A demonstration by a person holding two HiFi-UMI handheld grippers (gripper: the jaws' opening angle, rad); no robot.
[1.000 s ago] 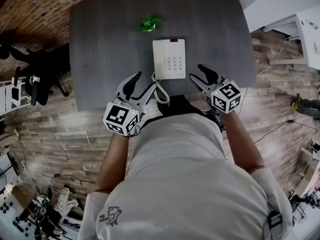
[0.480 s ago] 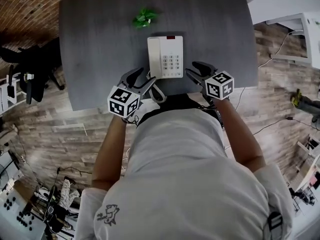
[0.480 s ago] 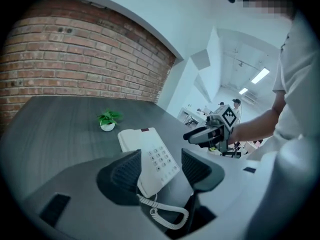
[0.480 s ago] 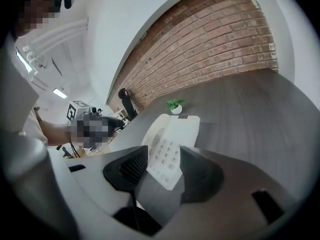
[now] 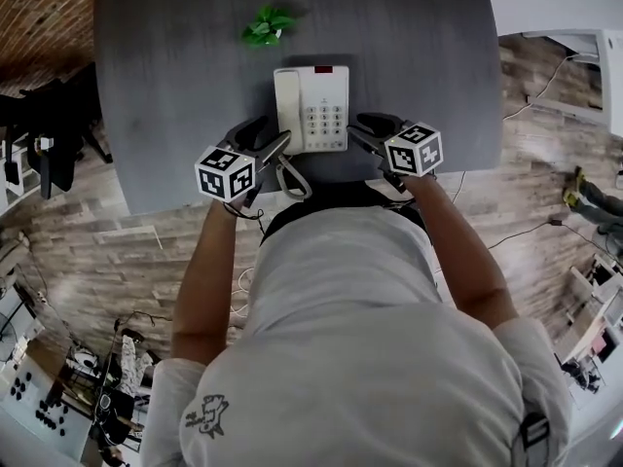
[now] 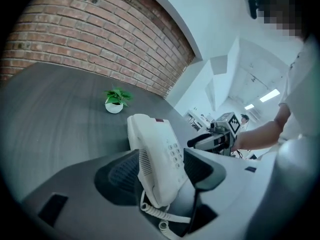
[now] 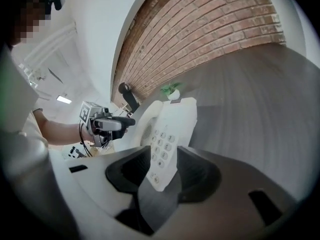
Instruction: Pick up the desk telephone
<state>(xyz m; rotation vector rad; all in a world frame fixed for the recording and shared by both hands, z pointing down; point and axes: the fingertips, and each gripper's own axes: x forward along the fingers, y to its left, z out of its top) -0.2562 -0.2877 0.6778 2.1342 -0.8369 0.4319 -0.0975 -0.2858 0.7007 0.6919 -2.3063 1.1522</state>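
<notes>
- Grey, dark-grained surface [image 5: 175, 86] fills my head view. The white telephone [image 5: 311, 108] lies flat on it near the front edge, keypad up, with the handset cradled along its left side.
- My left gripper [image 5: 265, 136] is down at the telephone's near left corner, its marker cube turned back toward me.
- In the left gripper view the jaws stand wide and are opening. The telephone's handset side is right between them, and I see neither pad pressing on it.
- My right gripper [image 5: 368, 129] is at the telephone's near right corner, mirroring the left one.
- In the right gripper view the jaws are closing, at a middling width. The telephone's keypad corner pokes in between them, but I can't see a pad biting yet, so it isn't gripped.
- Each gripper view catches the other gripper across the telephone, with a bare forearm behind it.
- The coiled cord [image 5: 290, 175] loops off the telephone's near left corner, just beside the left gripper, and hangs past the surface's edge.
- A small green plant [image 5: 265, 25] in a white pot sits beyond the telephone's far edge, a little to its left and well apart from it.
- A brick wall [image 6: 90, 29] runs behind the plant, farther off than the telephone.
- The wood-plank floor [image 5: 97, 251] shows below the telephone's side of the surface, around the person's white shirt.
</notes>
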